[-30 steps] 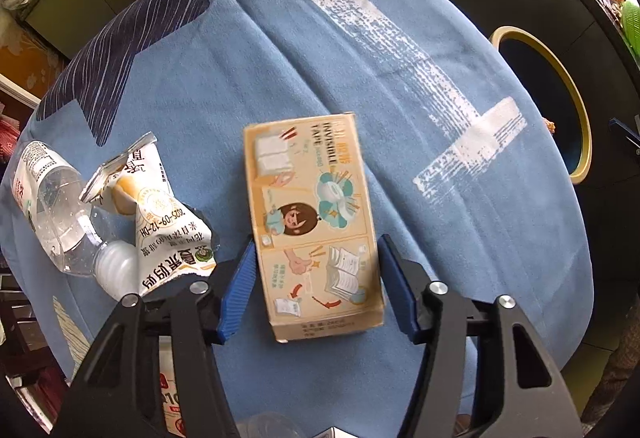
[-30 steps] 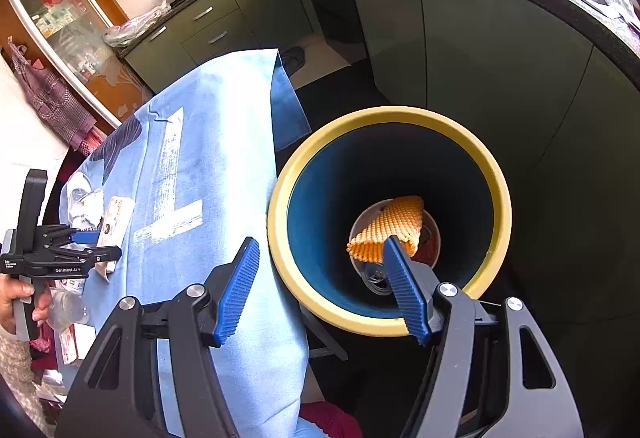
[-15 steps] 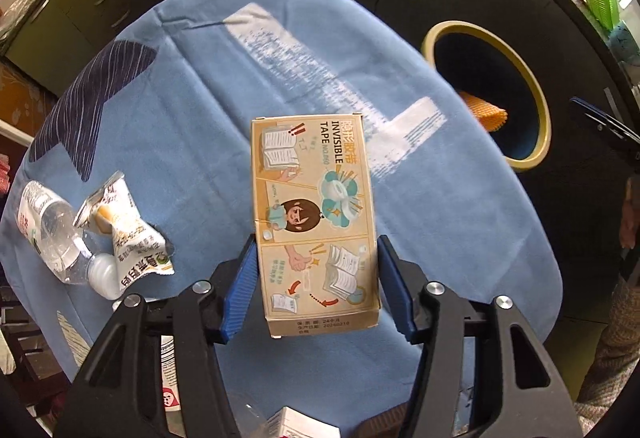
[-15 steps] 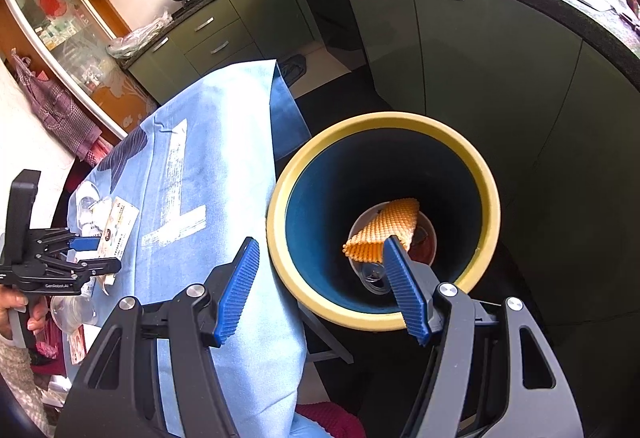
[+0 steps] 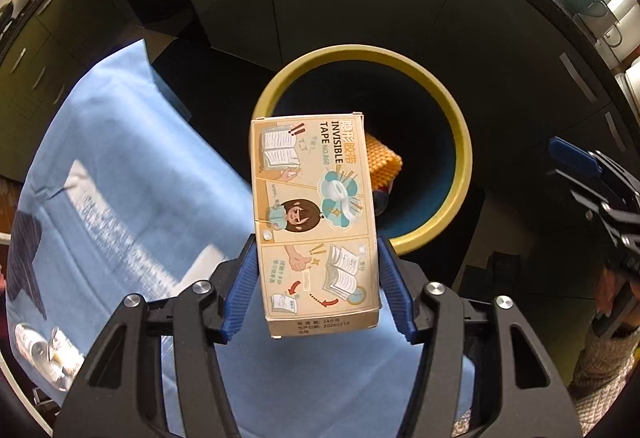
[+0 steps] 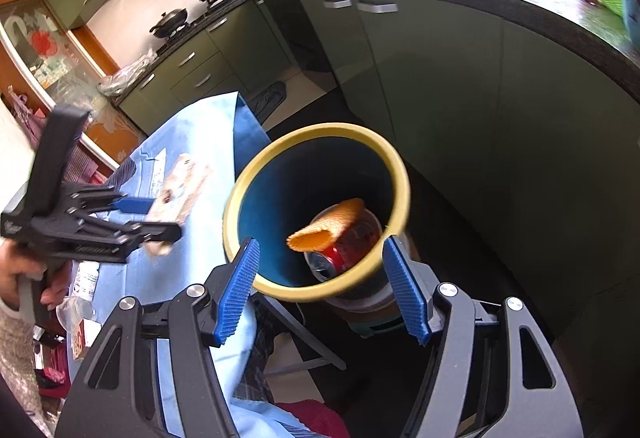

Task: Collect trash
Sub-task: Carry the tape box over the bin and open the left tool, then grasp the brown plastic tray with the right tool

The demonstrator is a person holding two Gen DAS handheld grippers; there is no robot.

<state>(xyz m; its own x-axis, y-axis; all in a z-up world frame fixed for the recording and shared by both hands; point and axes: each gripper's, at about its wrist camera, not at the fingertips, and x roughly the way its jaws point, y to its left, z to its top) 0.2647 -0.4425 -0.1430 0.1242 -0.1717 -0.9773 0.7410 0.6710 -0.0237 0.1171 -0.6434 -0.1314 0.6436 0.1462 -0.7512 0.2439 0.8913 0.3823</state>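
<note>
Left tongs were clamped on the lower half of the tape box, blue pads pressed against both long sides; box was clear of the counter, at frame centre, its upper end overlapping the near rim of the yellow-rimmed bin.

Right tongs stood partly open and held nothing; the bin's near rim showed between the pads in that view, contact not determinable.

Progress, judged: bin already contained an orange waffle-textured piece and a red can. Box not yet released. Still on the blue cloth, lower left of the left view: a clear plastic bottle and a wrapper.

Surroundings: dark green cabinets behind the bin; nothing lay between box and bin mouth. Right tongs, at the right edge of the left view, stood near the bin but clear of its mouth.
</note>
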